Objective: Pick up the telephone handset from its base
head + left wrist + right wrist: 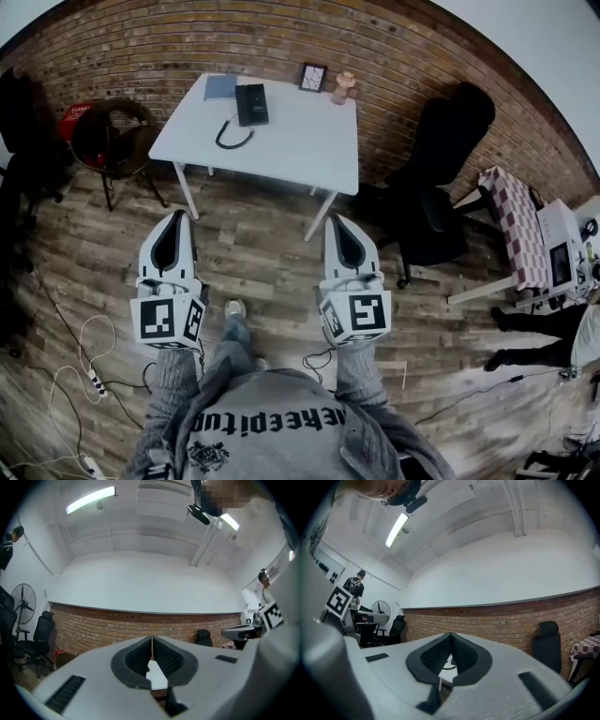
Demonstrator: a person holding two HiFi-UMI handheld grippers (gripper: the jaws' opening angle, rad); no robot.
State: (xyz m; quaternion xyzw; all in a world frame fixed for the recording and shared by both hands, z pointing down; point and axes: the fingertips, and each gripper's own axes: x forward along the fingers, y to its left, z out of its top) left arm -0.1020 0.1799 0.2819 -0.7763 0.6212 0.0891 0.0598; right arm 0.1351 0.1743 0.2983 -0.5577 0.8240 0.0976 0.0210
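Note:
A black telephone with its handset on the base lies on the white table by the brick wall, its coiled cord looping toward the table's front. My left gripper and right gripper are held side by side over the wooden floor, well short of the table, both shut with nothing between the jaws. In the left gripper view the left gripper shows its ribbed pads pressed together, a strip of table below them. The right gripper looks the same in the right gripper view.
A blue notebook, a picture frame and a small figurine share the table. A black office chair stands to its right, a round dark chair to its left. Cables and a power strip lie on the floor at left.

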